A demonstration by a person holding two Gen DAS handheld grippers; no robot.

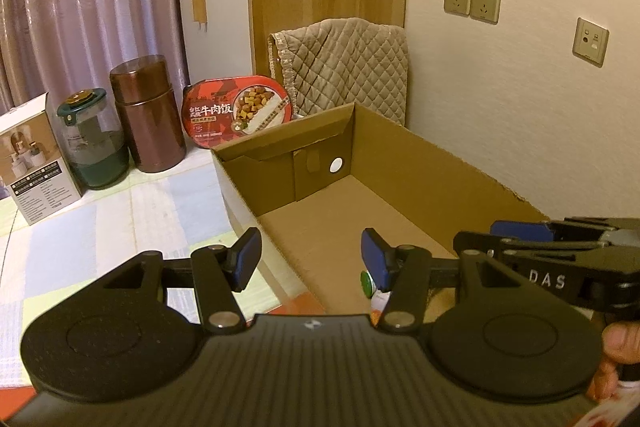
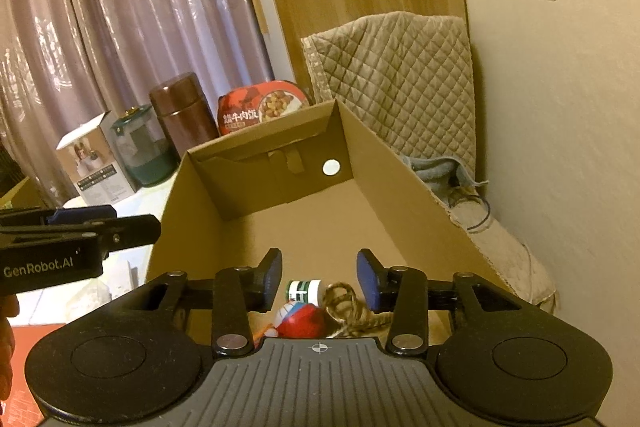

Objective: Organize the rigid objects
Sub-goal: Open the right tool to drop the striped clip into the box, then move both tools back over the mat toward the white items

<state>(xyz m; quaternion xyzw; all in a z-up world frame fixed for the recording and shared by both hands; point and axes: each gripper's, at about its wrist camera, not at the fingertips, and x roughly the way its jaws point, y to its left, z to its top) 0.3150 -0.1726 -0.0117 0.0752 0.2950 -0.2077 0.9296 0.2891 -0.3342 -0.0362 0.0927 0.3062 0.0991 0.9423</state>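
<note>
The right gripper (image 2: 318, 279), low in the right wrist view, has its jaws parted to a narrow gap with nothing clamped between the pads. It hangs over the near end of an open cardboard box (image 2: 400, 187). Directly below the gap, on the box floor, lie a small white bottle with a green band (image 2: 304, 291), a red and white rounded object (image 2: 300, 319) and a coil of brown rope (image 2: 352, 307). The bottle lies on its side, long axis running roughly left to right in the frame; which end carries the cap cannot be told here. The three items lie close together; whether they touch cannot be told.

The left gripper (image 1: 310, 259), in the lower centre of the left wrist view, also stands partly open and empty. Its left finger is over the pale checked cloth (image 1: 120, 219), its right finger inside the box's left wall. A green cap (image 1: 366, 281) shows just behind the right pad.

Outside the box, at the upper left of both views, a row stands on the cloth: a white carton (image 1: 32, 163), a clear jar with a green lid (image 1: 90, 143), a copper canister (image 1: 146, 115), and a red meal tray (image 1: 236, 111) propped against the box's far end. A quilted pad (image 1: 348, 67) leans behind the far right corner. No item blocks the box interior beyond the near end.
</note>
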